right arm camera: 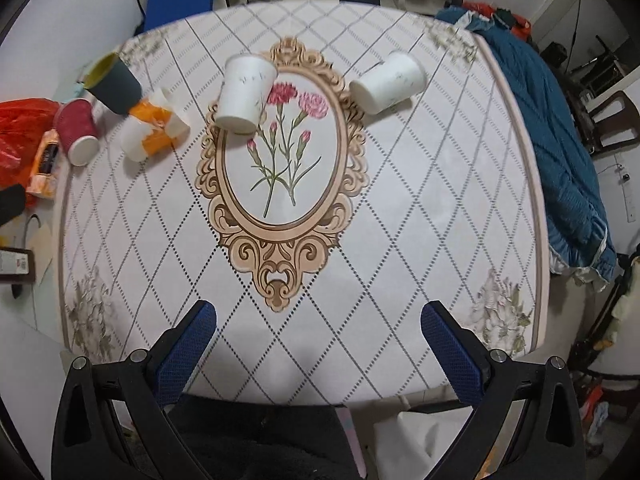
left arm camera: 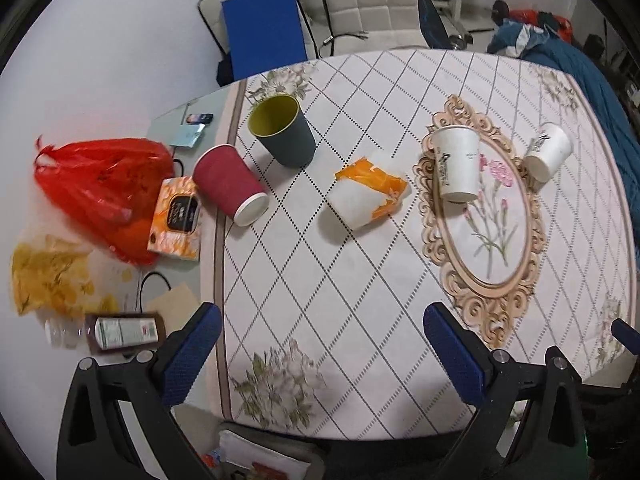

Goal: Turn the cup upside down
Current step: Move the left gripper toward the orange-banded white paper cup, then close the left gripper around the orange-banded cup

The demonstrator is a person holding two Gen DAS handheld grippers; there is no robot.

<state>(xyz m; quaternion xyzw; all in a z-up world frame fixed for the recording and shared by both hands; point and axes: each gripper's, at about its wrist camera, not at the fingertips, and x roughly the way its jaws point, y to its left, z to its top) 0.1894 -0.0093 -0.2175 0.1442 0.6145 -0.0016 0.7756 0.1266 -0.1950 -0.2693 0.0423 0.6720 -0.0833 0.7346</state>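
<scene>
Several cups stand on the patterned tablecloth (left arm camera: 340, 280). A dark grey cup (left arm camera: 282, 132) with a yellow-green inside stands upright, mouth up; it also shows in the right wrist view (right arm camera: 114, 80). A red cup (left arm camera: 228, 184), an orange-and-white cup (left arm camera: 366, 192) and two white cups (left arm camera: 458, 162) (left arm camera: 548, 152) stand with their bases up. The right wrist view shows the red cup (right arm camera: 76, 130), the orange-and-white cup (right arm camera: 152, 128) and the white cups (right arm camera: 246, 92) (right arm camera: 388, 80). My left gripper (left arm camera: 322, 340) is open and empty, near the table's front edge. My right gripper (right arm camera: 318, 340) is open and empty, over the front of the table.
A red plastic bag (left arm camera: 100, 184), an orange tissue box (left arm camera: 176, 216), a yellow bag (left arm camera: 52, 276) and a bottle (left arm camera: 120, 332) lie left of the cloth. A blue blanket (right arm camera: 560, 140) hangs at the right. Chairs (left arm camera: 360, 0) stand behind the table.
</scene>
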